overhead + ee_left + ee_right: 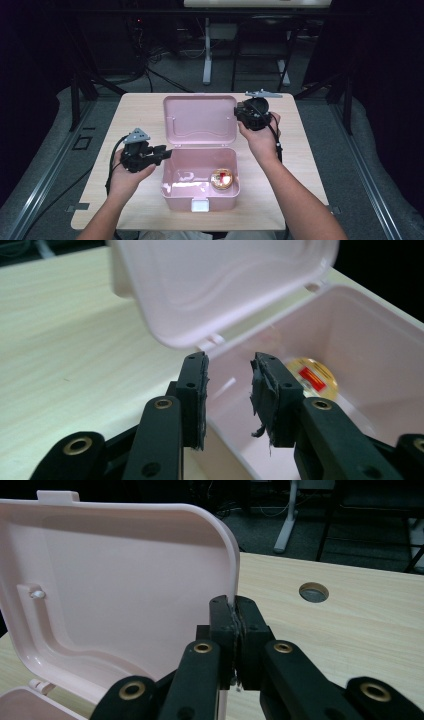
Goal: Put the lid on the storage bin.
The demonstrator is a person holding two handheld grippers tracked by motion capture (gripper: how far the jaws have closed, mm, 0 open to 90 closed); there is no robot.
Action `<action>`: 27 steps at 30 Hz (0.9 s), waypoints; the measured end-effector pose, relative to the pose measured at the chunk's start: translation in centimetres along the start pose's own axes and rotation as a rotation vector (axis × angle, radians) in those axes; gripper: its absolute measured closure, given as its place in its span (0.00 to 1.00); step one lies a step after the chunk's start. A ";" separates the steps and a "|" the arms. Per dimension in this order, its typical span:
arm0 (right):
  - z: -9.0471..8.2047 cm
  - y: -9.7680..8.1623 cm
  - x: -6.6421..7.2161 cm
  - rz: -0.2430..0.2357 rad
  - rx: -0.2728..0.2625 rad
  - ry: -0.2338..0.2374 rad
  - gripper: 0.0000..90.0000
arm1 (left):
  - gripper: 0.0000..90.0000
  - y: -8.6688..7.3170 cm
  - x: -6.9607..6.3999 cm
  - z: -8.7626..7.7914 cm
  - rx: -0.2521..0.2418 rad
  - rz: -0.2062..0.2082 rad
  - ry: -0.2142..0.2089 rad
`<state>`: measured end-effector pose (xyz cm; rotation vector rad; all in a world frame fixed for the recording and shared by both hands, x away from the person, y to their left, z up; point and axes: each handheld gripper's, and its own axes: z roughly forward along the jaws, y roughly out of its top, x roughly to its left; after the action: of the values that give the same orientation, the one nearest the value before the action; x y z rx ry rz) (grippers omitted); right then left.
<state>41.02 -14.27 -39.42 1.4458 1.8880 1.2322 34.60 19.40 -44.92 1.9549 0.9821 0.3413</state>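
The pink plastic box [200,187] sat near the front edge of the light wooden table [135,110], its hinged lid [200,120] standing open and tilted back toward the far side. The right gripper [239,114] was at the lid's right edge — in the right gripper view its two black jaws were pressed together on the thin pink rim, clamped on the lid [125,580] and holding it up. The person's right hand [260,137] wrapped the gripper body from below, with the grey three-cornered plate on top.

Over on the other side, the left gripper [167,151] hovered just beside the box's left wall, pointing in toward it. Its jaws stood apart with nothing between them; the left gripper view showed a clear gap between the worn pads [262,390], and past that gap the inside of the box [360,340]. The left hand [127,175] gripped it from beneath.

Down in the box's right front corner lay a small round thing [221,178] — gold-coloured with a red mark in the middle, seen again in the left gripper view [312,377] against the box floor. It might have been a wrapped sweet or a little tin; the view was too soft to say. A round cable hole [314,592] showed in the tabletop behind the lid.
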 end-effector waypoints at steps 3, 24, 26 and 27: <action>0.0 0.0 0.0 0.004 0.001 0.002 0.98 | 0.75 1.0 0.9 -0.1 -0.013 -0.007 0.027; -0.4 -0.1 0.0 0.003 -0.007 0.011 0.98 | 0.77 5.3 3.5 -0.2 -0.072 -0.035 0.096; -0.4 -0.1 0.0 0.001 -0.007 0.013 0.98 | 0.76 5.6 3.5 -0.2 -0.074 -0.034 0.105; -0.4 -0.1 0.0 0.002 -0.010 0.014 0.98 | 0.75 5.8 3.5 -0.2 -0.072 -0.029 0.108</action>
<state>40.65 -14.44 -39.34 1.4380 1.8875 1.2534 39.65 20.48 -40.51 1.8707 1.0519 0.4633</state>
